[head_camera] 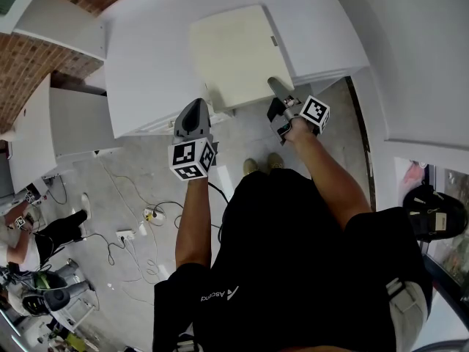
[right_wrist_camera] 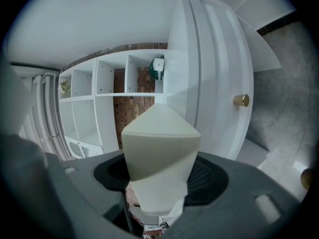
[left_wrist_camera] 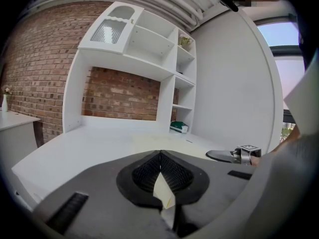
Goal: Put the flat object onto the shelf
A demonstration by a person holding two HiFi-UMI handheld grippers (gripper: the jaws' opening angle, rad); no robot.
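Note:
The flat object is a cream board lying on the white desk, with its near edge hanging over the desk's front. My left gripper is at the board's near-left corner and is shut on it; in the left gripper view a cream wedge of the flat object shows pinched between the pads. My right gripper is at the near-right corner. There the flat object sits between jaws that stand apart, and dark pad shows on both sides of it. The white shelf unit rises behind the desk.
A green item lies in a lower shelf cell. A cabinet door with a brass knob is to the right. On the floor below are cables and a power strip. Another person is at the far left.

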